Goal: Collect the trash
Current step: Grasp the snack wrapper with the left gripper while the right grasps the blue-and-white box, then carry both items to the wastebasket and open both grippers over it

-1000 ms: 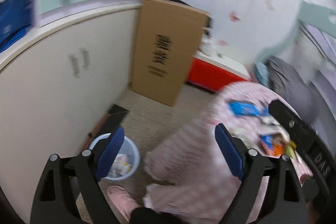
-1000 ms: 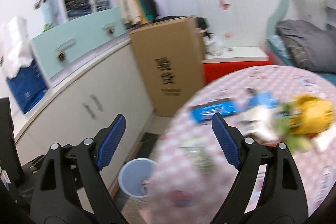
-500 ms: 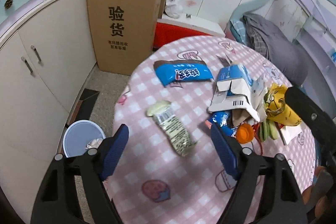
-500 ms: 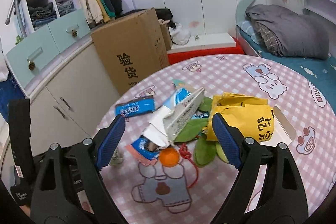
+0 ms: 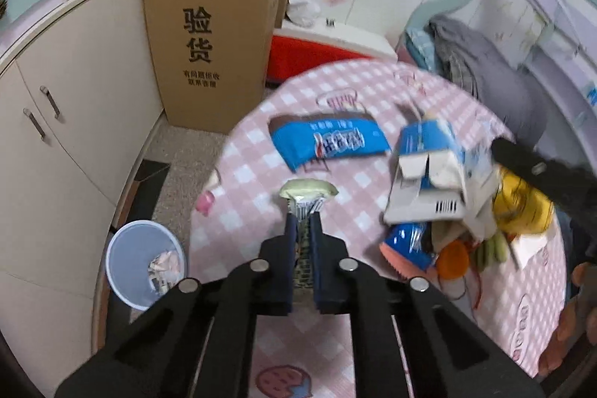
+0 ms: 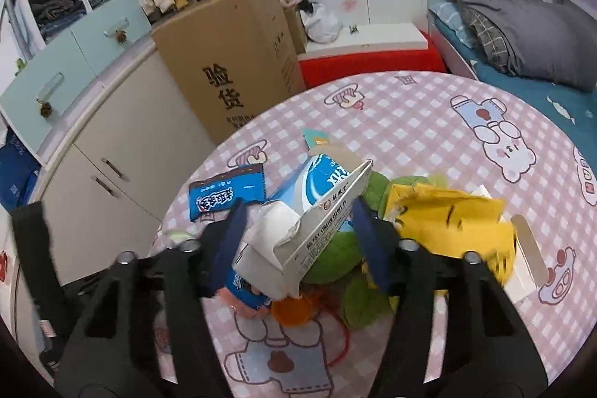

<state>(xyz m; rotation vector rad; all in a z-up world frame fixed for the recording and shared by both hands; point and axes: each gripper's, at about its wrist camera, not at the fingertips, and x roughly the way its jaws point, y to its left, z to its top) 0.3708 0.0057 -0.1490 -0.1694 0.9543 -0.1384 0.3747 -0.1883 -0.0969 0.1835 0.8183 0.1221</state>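
Pink checked tablecloth (image 6: 429,122) by cream cabinets (image 5: 86,69) — left hand-held gripper (image 5: 303,222) clamped on wrapper (image 5: 308,193), right hand-held gripper (image 6: 298,230) closing around carton (image 6: 317,211).

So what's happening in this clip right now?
A person is clearing litter off a round pink checked table. The left gripper has just clamped shut on a crumpled silver-and-green snack wrapper. The right gripper has been closing around a torn blue-and-white carton, contact unclear. A pale blue waste bin waits on the floor.
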